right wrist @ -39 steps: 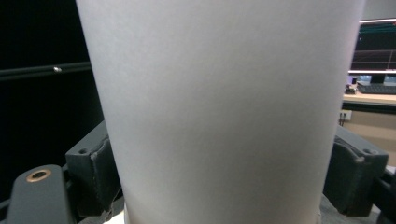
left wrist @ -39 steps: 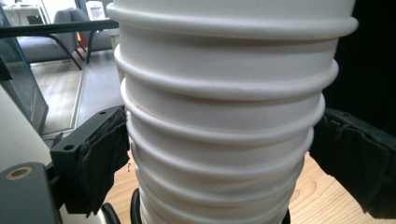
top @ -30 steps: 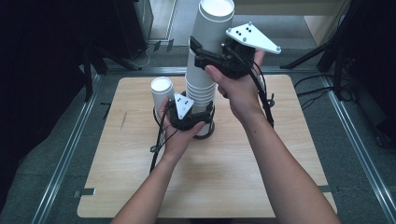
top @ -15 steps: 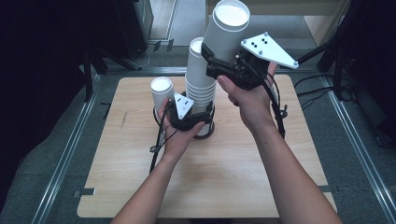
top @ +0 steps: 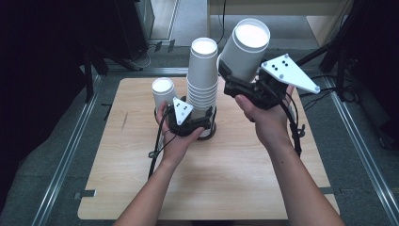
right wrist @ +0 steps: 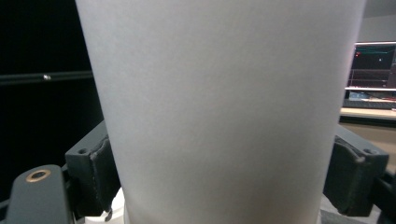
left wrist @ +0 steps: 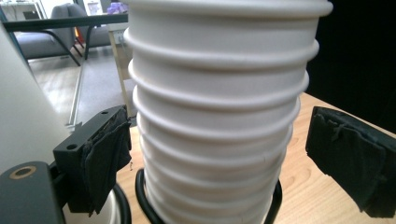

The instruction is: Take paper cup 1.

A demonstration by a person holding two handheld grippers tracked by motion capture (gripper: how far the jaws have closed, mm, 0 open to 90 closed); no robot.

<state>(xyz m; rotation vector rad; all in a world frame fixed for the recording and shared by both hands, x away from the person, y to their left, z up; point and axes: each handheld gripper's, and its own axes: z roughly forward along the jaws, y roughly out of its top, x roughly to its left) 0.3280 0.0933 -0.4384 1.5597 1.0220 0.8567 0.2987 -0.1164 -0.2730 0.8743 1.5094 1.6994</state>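
Note:
A tall stack of white paper cups (top: pixel 203 84) stands upright at the middle of the wooden table (top: pixel 226 179). My left gripper (top: pixel 203 126) is low at the stack's foot, open, one jaw on each side. In the left gripper view the stack (left wrist: pixel 219 116) is between the pads, and the right pad (left wrist: pixel 348 163) is clear of it. My right gripper (top: pixel 235 77) is up in the air to the right of the stack, shut on a single white cup (top: pixel 244 52). In the right gripper view, both pads press on that cup (right wrist: pixel 224 107). Another single cup (top: pixel 163 92) stands left of the stack.
A black ring (left wrist: pixel 140 196) lies around the foot of the stack. Cables trail from both grippers across the table. Metal rails (top: pixel 70 155) run along the floor on both sides, and dark stand legs (top: pixel 99 66) are behind the table's far edge.
The right gripper has carried its cup from above the stack to the right and a little down. The left gripper stays at the stack's foot.

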